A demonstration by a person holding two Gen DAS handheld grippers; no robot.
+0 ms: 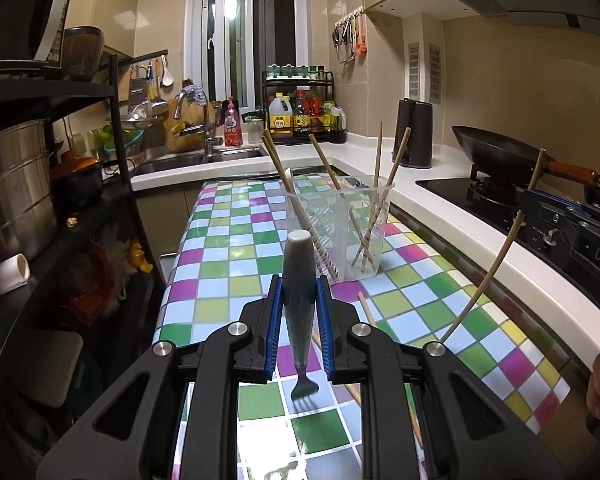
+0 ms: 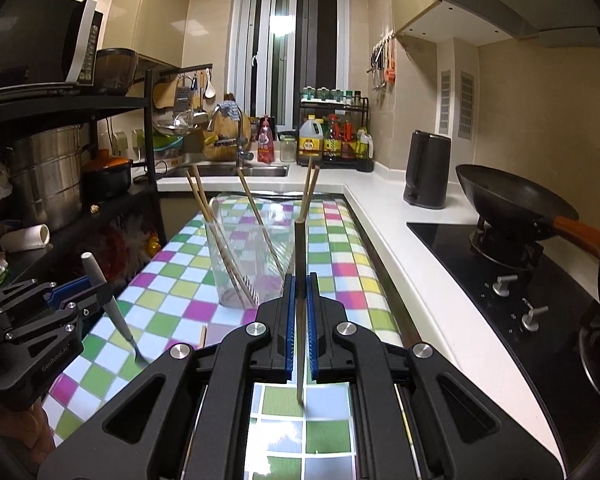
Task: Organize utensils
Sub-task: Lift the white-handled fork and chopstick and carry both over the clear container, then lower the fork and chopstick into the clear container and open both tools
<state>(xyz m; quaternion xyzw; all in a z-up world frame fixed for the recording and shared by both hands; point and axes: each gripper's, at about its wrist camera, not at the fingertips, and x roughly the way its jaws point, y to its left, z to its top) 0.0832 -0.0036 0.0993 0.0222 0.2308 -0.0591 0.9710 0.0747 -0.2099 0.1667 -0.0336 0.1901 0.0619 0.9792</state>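
My left gripper is shut on a fork with a thick grey handle, held upright with its tines down, above the checkered tablecloth. Ahead stands a clear plastic container holding several chopsticks. My right gripper is shut on a single wooden chopstick, held upright, just right of the container. In the left wrist view the right gripper and its chopstick are at the right. The left gripper with the fork shows at lower left. A loose chopstick lies on the cloth.
A white counter runs along the right with a dark kettle, a hob and a wok. A black shelf rack with pots stands at the left. The sink and a bottle rack are at the back.
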